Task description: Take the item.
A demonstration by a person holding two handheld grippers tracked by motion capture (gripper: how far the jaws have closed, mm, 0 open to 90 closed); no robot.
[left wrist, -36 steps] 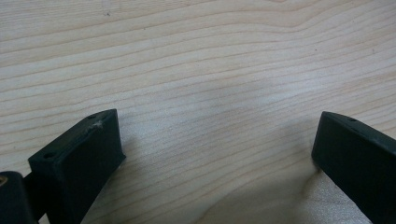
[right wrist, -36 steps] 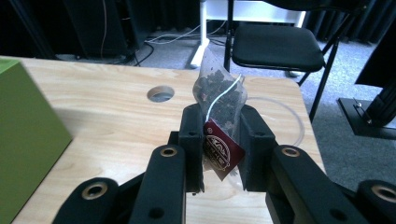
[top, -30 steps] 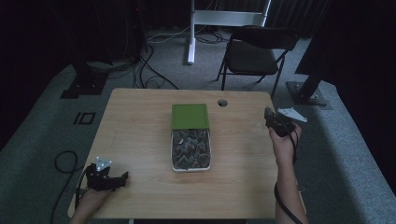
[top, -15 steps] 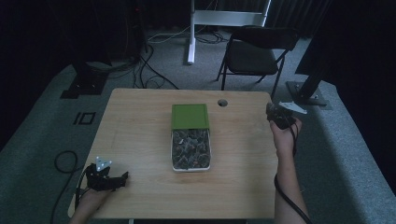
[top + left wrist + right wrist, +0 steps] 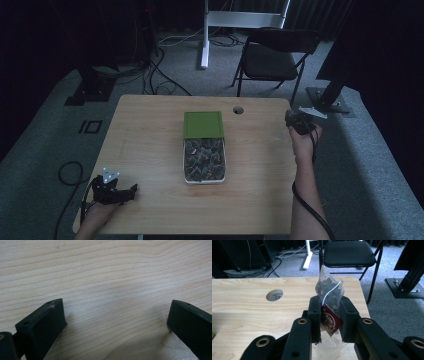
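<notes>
1. Right gripper view: the right tool [image 5: 329, 322] is closed on 1 tea bag [image 5: 329, 290], its red tag [image 5: 330, 321] hanging between the jaws, with a clear cup [image 5: 328, 347] directly below.
2. The pick from the box [image 5: 204, 172] looks done; lowering the bag into the cup and releasing it remain, judging by the bag hanging above the rim.
3. The left tool [image 5: 116, 192] rests on the desk [image 5: 150, 150] near its front left corner, jaws wide apart and empty.
4. The right tool works close to the desk's right edge, so room is tight on that side; a chair [image 5: 272, 60] stands beyond the far edge.
5. Bare desk lies between box and cup, and the lid [image 5: 203, 124] is well apart from both tools.
</notes>
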